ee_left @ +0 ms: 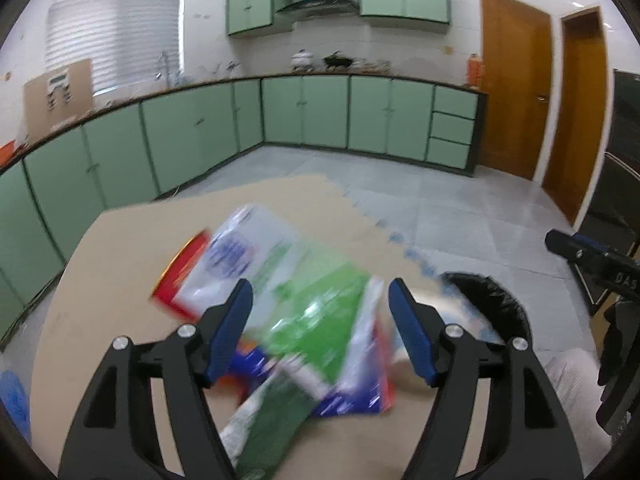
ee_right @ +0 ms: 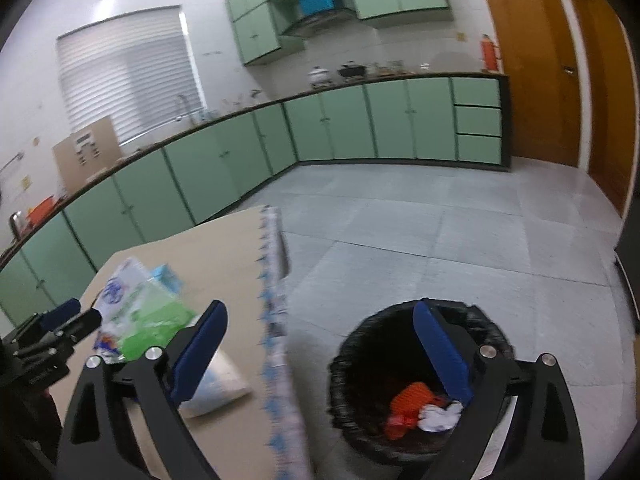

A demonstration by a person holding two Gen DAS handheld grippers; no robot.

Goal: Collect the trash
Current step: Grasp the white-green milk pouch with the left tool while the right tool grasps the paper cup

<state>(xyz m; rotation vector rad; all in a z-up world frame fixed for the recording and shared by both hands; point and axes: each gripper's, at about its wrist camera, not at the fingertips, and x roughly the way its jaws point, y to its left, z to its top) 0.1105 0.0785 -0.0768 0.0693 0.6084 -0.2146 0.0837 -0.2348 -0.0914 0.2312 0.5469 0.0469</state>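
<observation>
- My left fingers (ee_left: pixel 320 336) gape wide over the wrappers (ee_left: pixel 304 312) heaped on the counter (ee_left: pixel 120 272), holding nothing.
- My right fingers (ee_right: pixel 320 360) are spread wide too, empty, straddling the counter edge and the bin (ee_right: pixel 360 368).
- Risk: the slick, overlapping wrappers could slip out of a pinch or scatter.
- The black-lined bin, on the floor beside the counter, holds orange and white scraps (ee_right: pixel 424 408).

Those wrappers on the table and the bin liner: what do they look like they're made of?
Wrappers: probably thin plastic film, glossy; shiny highlights and creases show, though blurred. Bin liner: likely thin black plastic, slightly shiny, bunched and wrinkled over the rim. Table: matte tan, material unclear.
</observation>
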